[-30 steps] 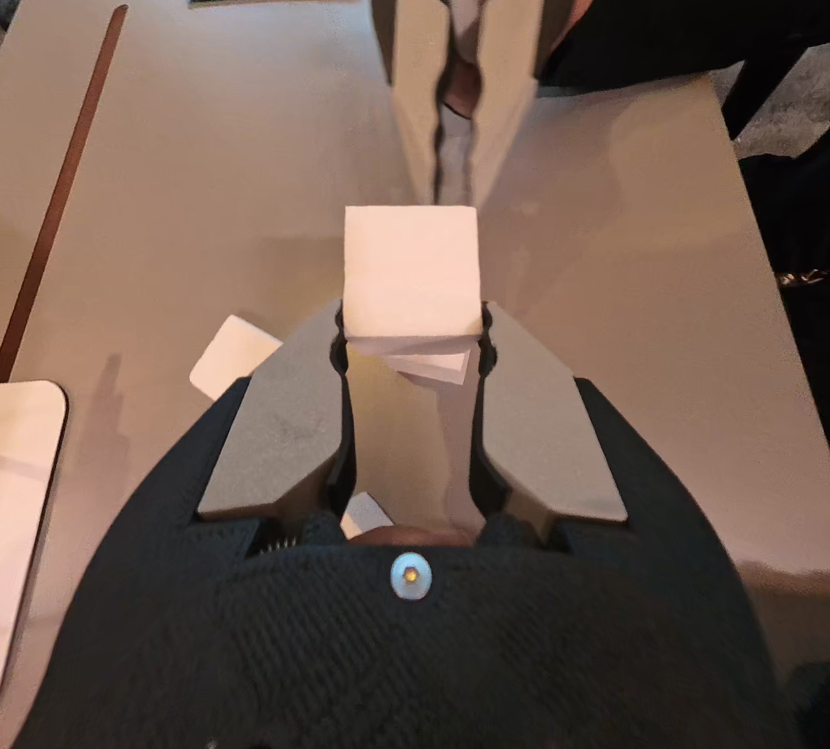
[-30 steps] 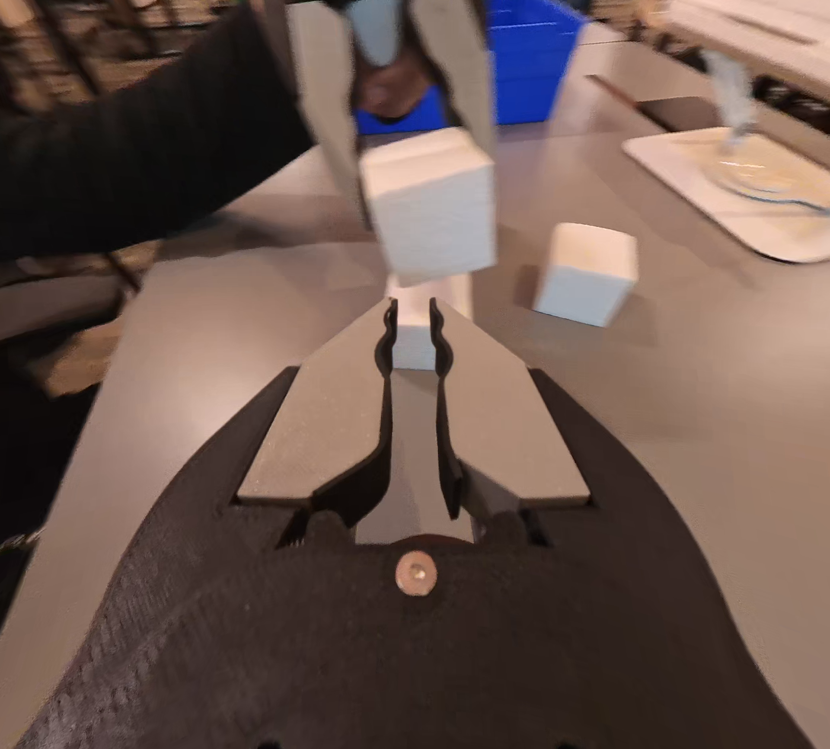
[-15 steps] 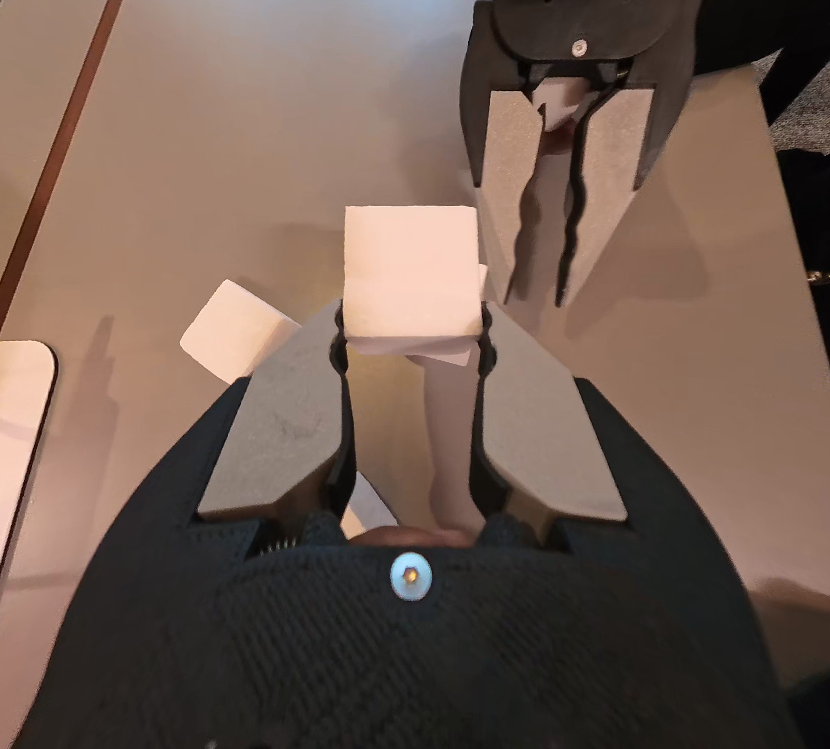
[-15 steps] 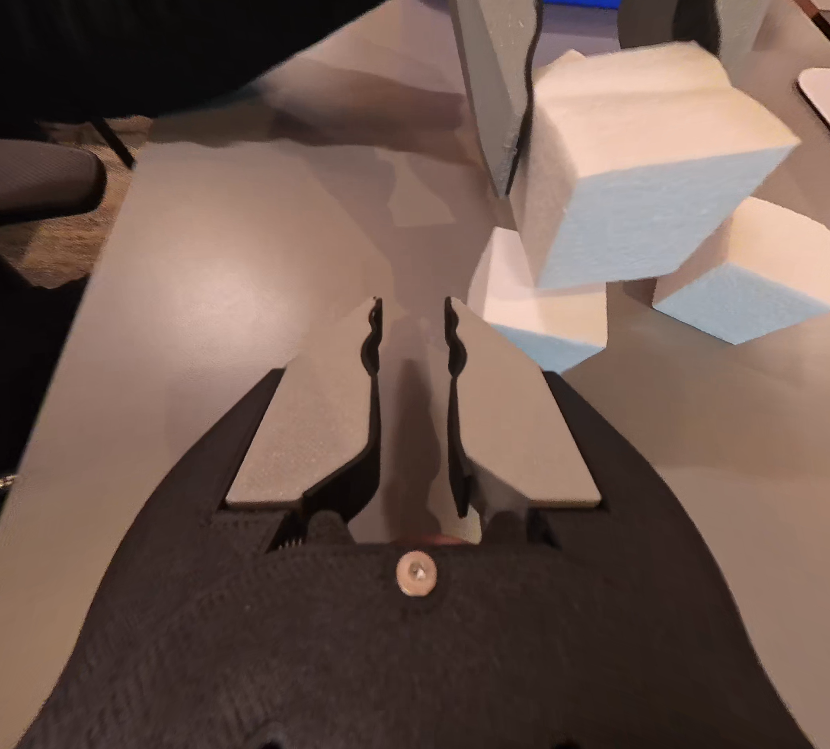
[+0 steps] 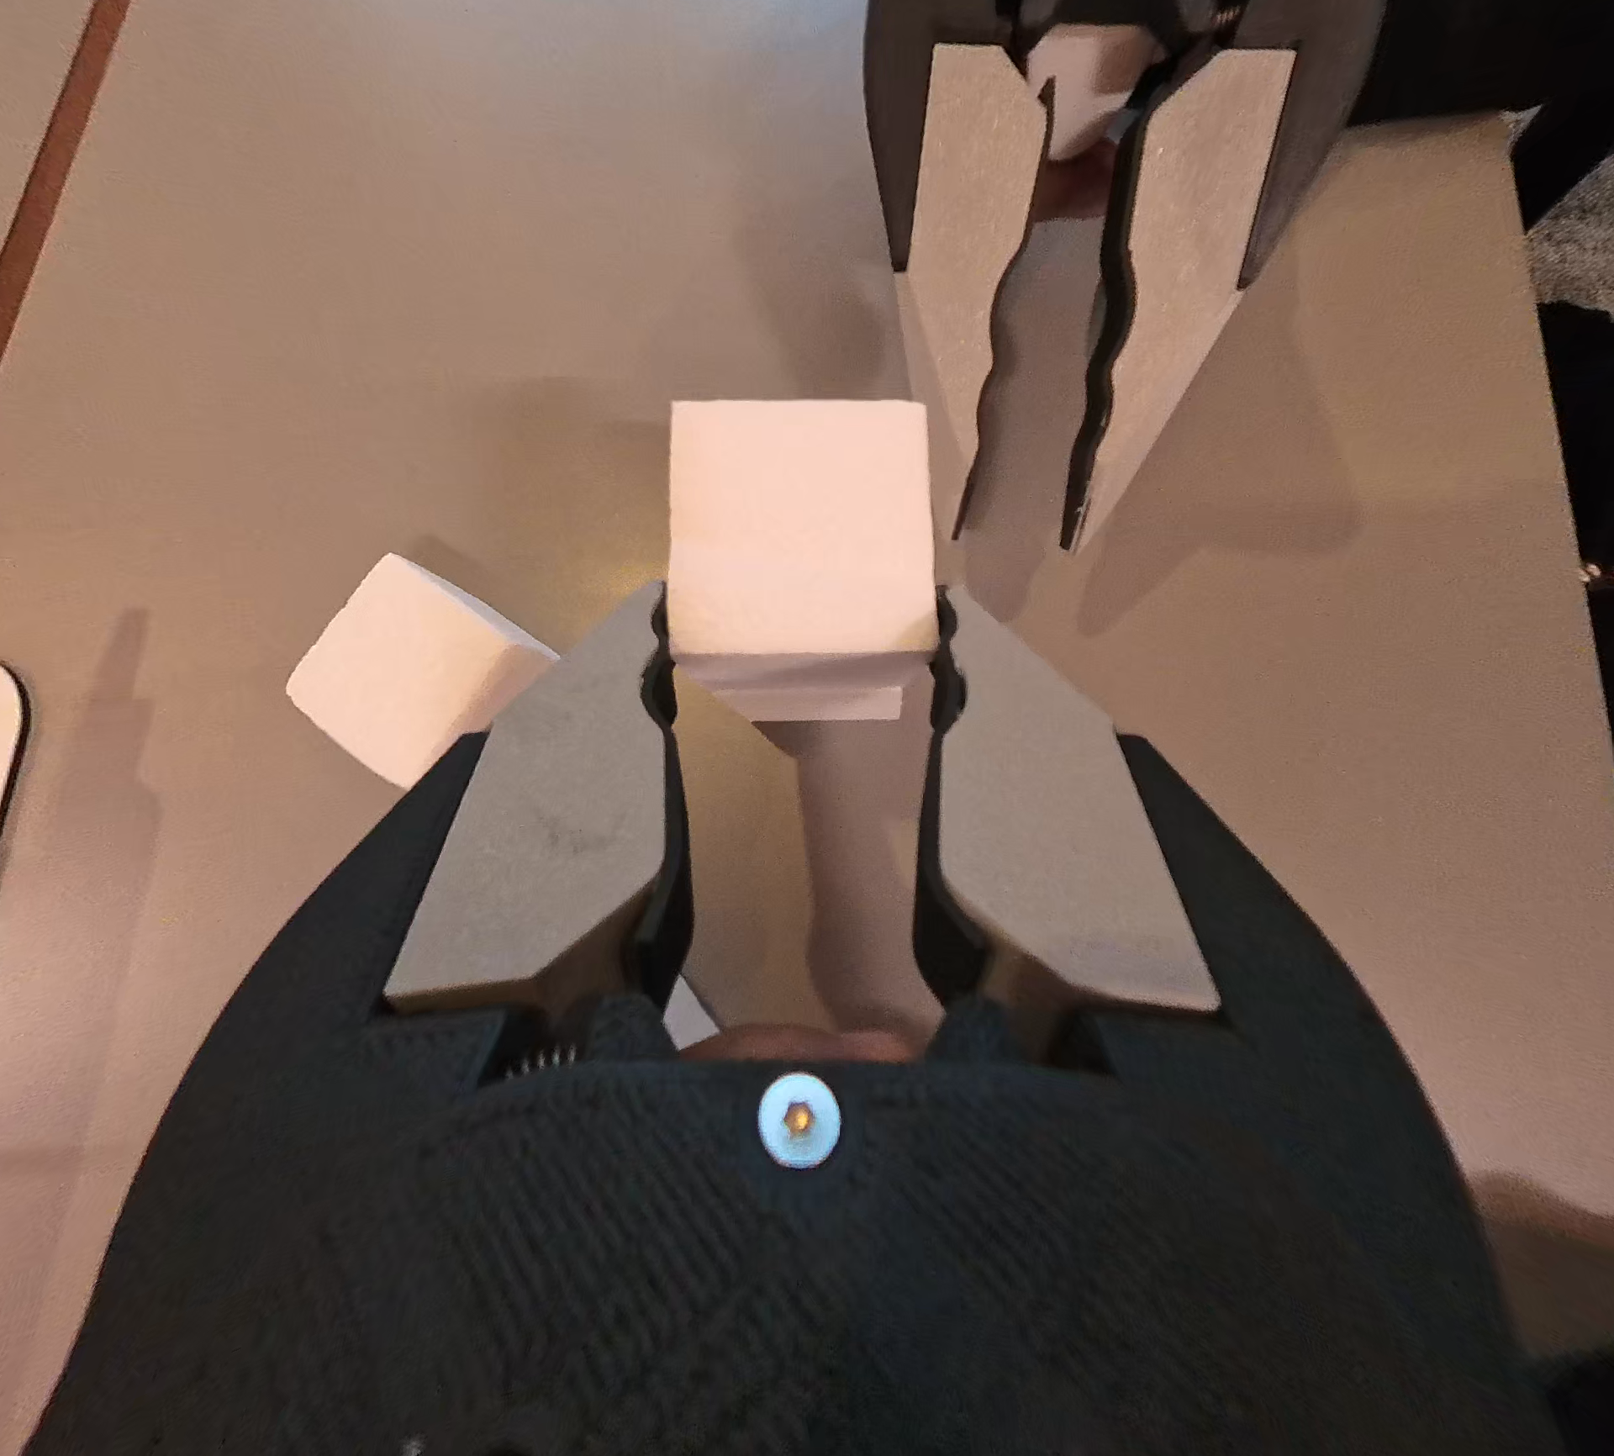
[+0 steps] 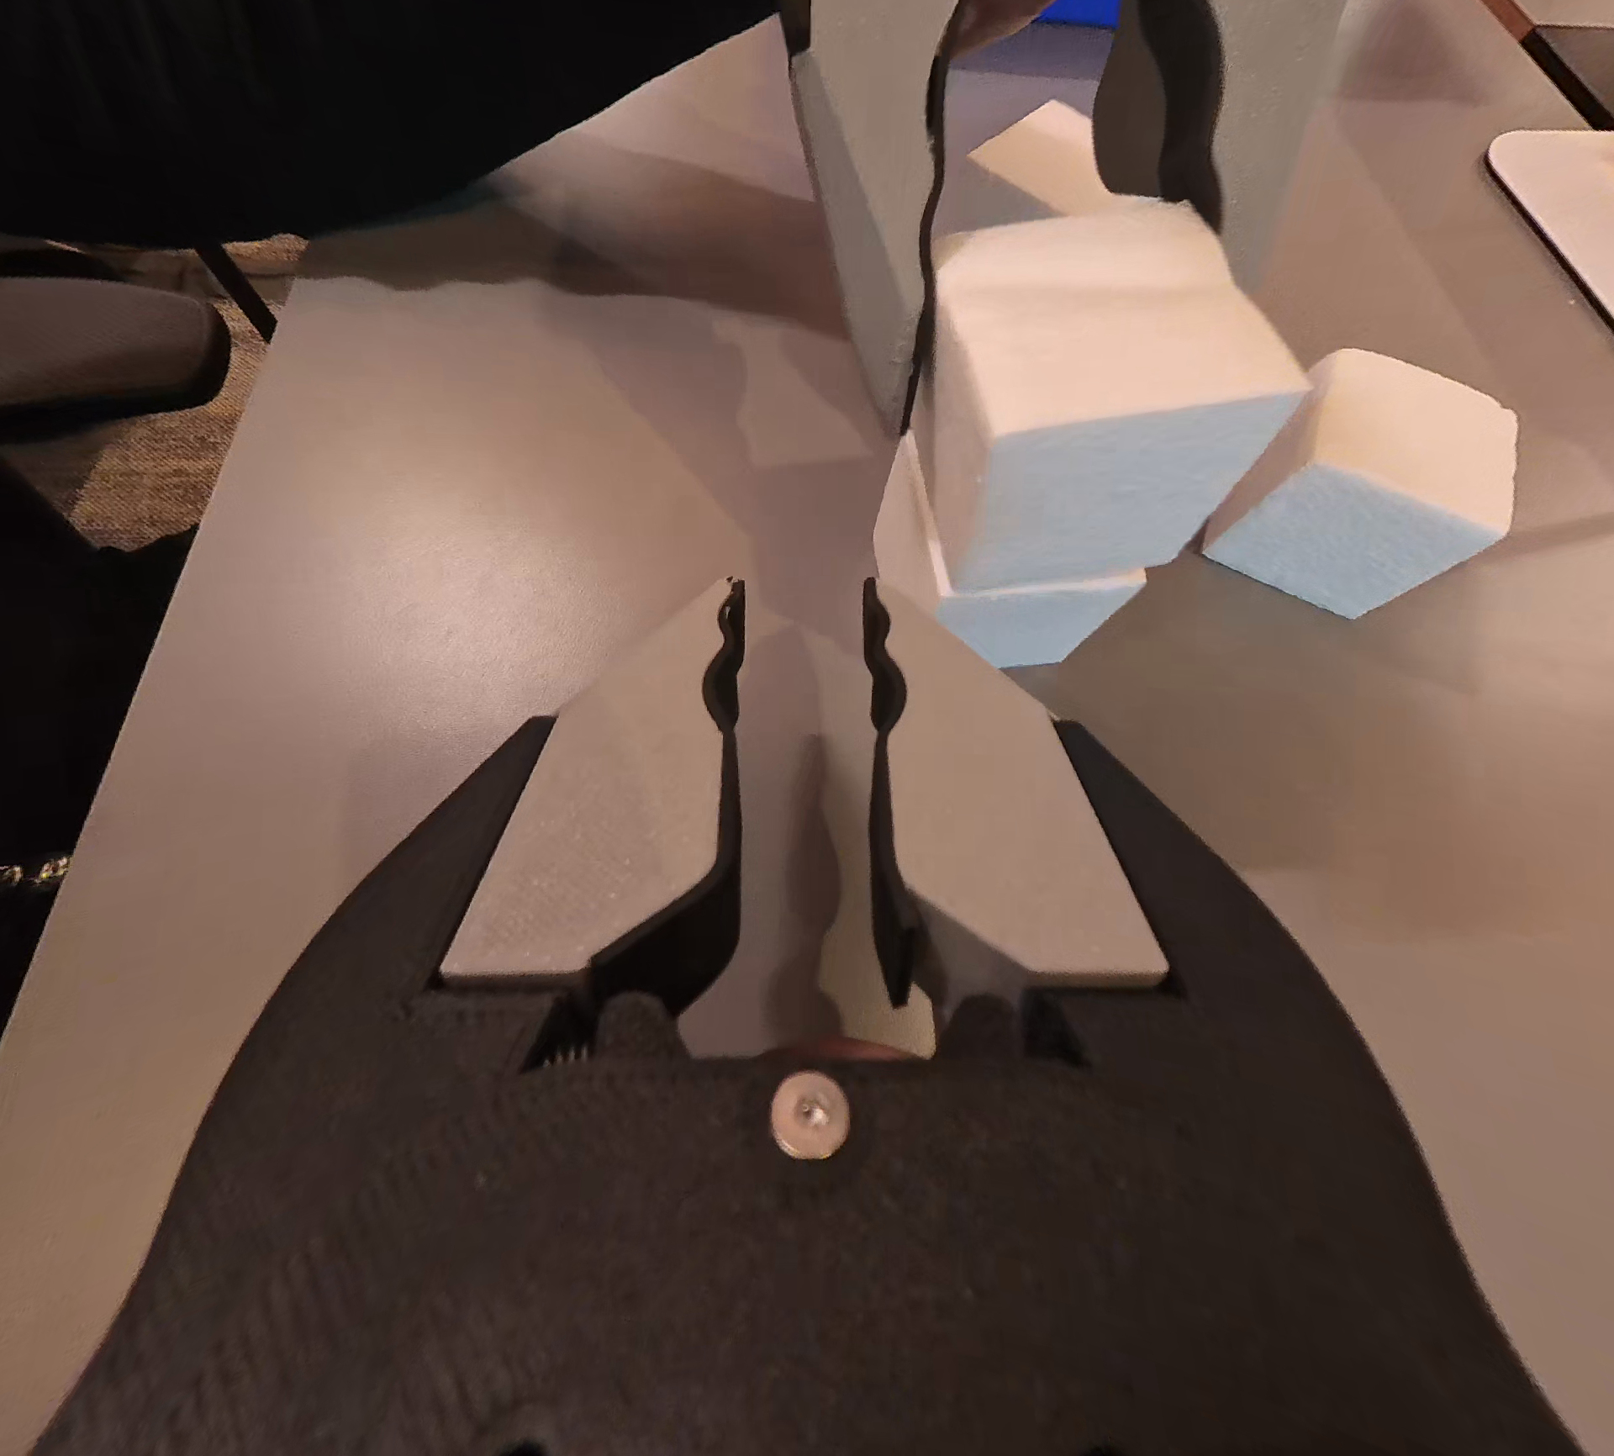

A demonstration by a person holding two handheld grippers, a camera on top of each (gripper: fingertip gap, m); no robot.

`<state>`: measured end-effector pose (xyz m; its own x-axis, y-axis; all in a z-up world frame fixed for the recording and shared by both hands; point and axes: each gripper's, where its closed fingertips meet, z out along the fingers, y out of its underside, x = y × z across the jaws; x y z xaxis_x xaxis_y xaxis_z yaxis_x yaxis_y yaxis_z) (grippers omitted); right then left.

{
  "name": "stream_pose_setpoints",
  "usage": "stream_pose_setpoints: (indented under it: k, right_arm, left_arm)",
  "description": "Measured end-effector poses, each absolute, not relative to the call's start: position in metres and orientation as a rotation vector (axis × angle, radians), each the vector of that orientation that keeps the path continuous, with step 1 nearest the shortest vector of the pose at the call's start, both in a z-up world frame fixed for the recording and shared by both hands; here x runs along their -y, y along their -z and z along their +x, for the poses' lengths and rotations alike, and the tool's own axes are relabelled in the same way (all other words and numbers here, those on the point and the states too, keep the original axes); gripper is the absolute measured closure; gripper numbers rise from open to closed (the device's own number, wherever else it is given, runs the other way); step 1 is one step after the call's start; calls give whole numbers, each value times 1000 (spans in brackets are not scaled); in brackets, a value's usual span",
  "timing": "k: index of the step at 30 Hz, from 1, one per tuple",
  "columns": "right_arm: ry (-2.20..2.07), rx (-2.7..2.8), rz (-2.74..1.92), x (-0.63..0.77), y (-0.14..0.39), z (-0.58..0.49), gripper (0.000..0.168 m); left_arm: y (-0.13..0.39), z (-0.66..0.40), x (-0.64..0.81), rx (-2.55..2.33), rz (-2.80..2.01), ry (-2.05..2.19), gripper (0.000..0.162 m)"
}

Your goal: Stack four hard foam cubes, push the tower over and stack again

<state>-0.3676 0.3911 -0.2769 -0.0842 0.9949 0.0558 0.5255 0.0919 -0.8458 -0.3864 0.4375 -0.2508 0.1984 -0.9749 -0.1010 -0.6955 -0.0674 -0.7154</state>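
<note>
My left gripper is shut on a white foam cube and holds it right over a second cube, turned a little against it. I cannot tell if the two touch. In the right wrist view the left gripper comes down from above with the held cube over the lower cube. A third cube lies beside them. A fourth cube lies behind. My right gripper is slightly open and empty, just beside the stack; it also shows in the left wrist view.
The grey table has a brown strip at the left. A white tray lies past the loose cube. A person's dark sleeve reaches across the far side. The table edge runs close on the right gripper's left.
My right gripper has moved from behind the cubes to their side and opened a little. My left gripper has brought the held cube down over the lower one.
</note>
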Motion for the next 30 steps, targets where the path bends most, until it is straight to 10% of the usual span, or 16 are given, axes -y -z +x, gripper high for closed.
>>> stream_pose_setpoints:
  k: [1, 30]
  right_arm:
    - [-885, 1694, -1513, -392, 277, -367, 144]
    - [-857, 1713, -1520, -392, 281, -367, 144]
  left_arm:
    - [252, -386, -437, -1563, -1834, 543, 106]
    - [253, -386, -437, -1554, -1853, 524, 106]
